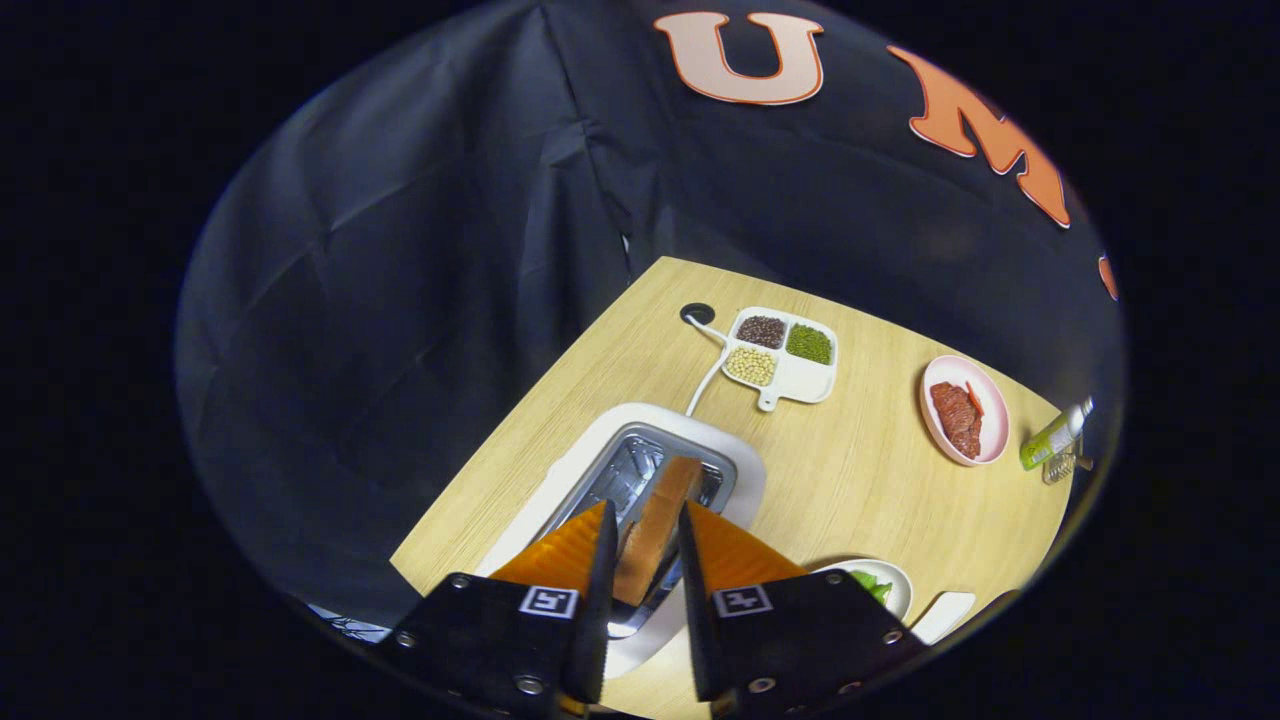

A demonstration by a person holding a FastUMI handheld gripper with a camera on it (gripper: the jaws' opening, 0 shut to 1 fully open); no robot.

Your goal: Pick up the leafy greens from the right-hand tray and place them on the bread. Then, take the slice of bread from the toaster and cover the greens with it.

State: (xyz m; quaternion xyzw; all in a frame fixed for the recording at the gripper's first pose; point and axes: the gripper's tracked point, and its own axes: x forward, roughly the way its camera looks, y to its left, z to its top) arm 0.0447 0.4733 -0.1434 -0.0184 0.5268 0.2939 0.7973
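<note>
Reaching down over the toaster, the tongs are standing narrowly parted, their two orange fingers flanking the one slice of bread that is rising on edge out of the slot. Both fingers are lying close against the slice's faces, but whether they are actually pressing on it is not clear.

The toaster is one white unit with a single shiny metal slot, sitting on the pale wooden desk directly under the fingers. Just to the right of the right finger, one white dish is peeking out with the leafy greens lying in it, partly hidden behind the tongs. Beside that dish, at the desk's near edge, the corner of one more white object is showing; what it is cannot be told.

Beyond the toaster, one white cord is running across the desk to a dark round port. Next to it, one white divided tray is lying with four compartments: one is holding dark reddish grains, one green ones, one pale yellow ones, and one is bare. Further right, one pink plate is carrying a piece of red meat. Past the plate, at the desk's edge, one yellow-green bottle is lying tilted beside a small clear object.
</note>
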